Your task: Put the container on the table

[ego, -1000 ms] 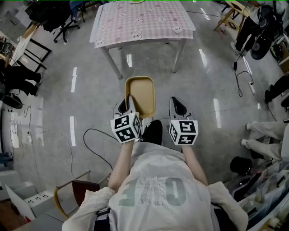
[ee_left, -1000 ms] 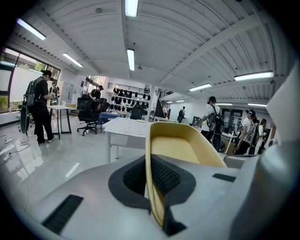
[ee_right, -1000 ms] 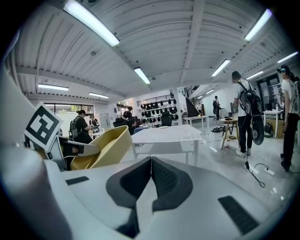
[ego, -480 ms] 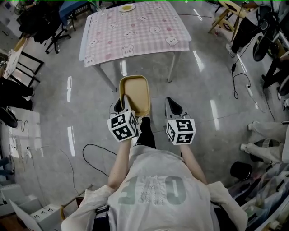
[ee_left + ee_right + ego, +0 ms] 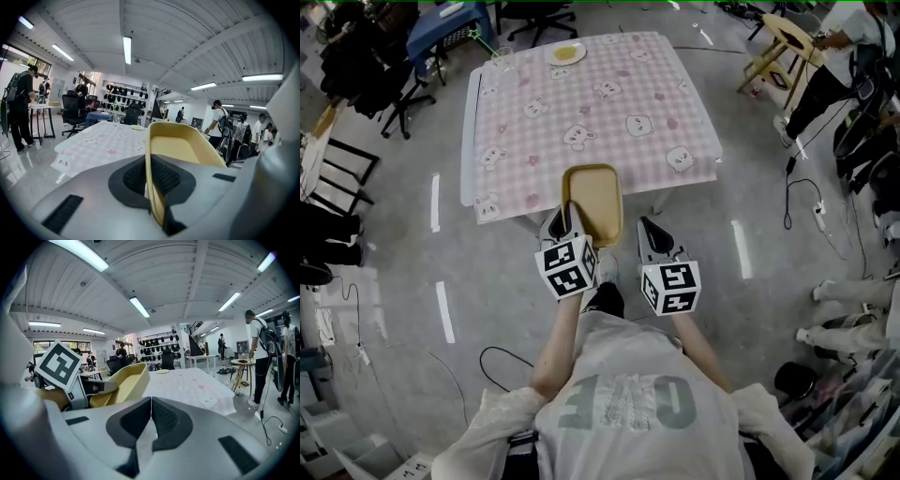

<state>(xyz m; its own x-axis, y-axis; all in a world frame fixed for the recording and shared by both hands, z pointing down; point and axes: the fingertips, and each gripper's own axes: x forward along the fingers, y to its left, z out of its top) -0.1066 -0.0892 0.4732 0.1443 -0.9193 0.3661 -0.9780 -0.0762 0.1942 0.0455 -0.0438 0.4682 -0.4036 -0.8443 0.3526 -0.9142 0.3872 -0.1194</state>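
Note:
A shallow yellow container (image 5: 593, 202) is carried level in front of me, its far half now over the near edge of the pink checked table (image 5: 534, 122). My left gripper (image 5: 566, 221) is shut on the container's near left rim; in the left gripper view the rim (image 5: 152, 187) runs between the black pads. My right gripper (image 5: 649, 232) hangs to the right of the container, shut with nothing in it; its pads (image 5: 136, 420) meet. The right gripper view shows the container (image 5: 123, 380) and the left gripper's marker cube (image 5: 60, 363) at left.
On the table's far side stand a small plate (image 5: 566, 53) and a clear glass (image 5: 503, 62). Black office chairs (image 5: 412, 56) stand at the far left, a wooden stool (image 5: 783, 47) and a person (image 5: 839, 56) at the far right. Cables (image 5: 797, 202) lie on the floor.
Both grippers and the container have travelled forward to the table; the container, earlier over bare floor, now reaches over the table's near edge. The left gripper's hold is unchanged.

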